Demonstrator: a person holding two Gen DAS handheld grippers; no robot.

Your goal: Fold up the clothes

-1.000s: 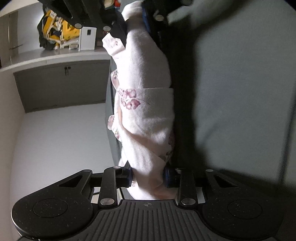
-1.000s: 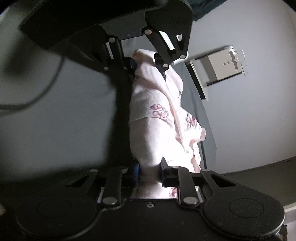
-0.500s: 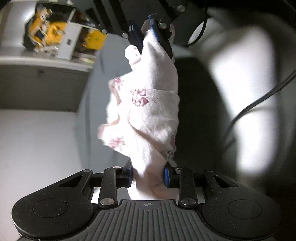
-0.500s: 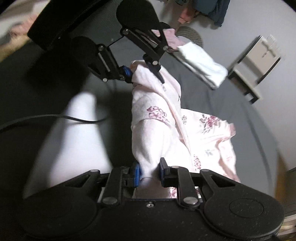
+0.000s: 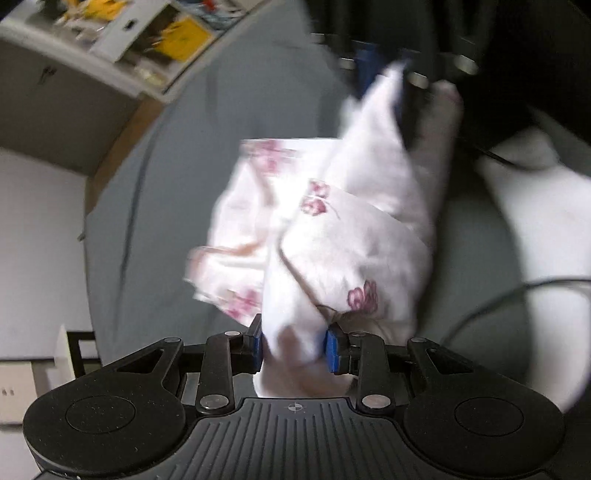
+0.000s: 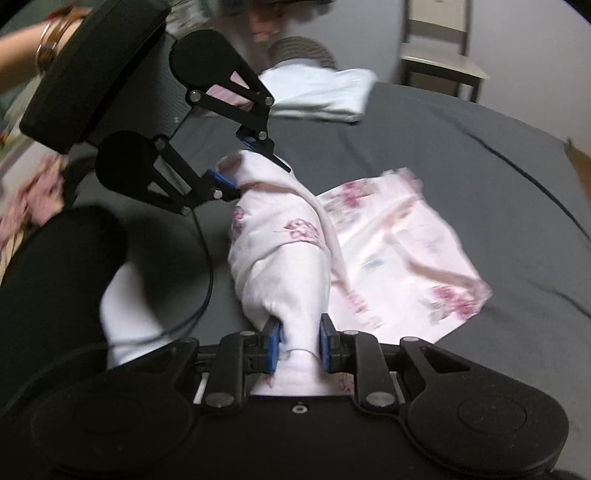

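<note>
A pale pink garment with purple flower print is stretched between my two grippers over a dark grey bed. My left gripper is shut on one bunched end of the floral garment. My right gripper is shut on the other bunched end. In the right wrist view the left gripper shows at the upper left, gripping the cloth. The loose lower part of the garment spreads flat on the bed to the right. The left wrist view is motion-blurred.
A folded light blue-white garment lies at the far side of the bed. A chair stands behind it. A person's forearm with a bracelet shows at top left. A shelf with yellow clutter stands beyond the bed.
Both grippers have swung down from a raised hold toward the bed. The garment's hanging part has dropped and spread out on the bed surface.
</note>
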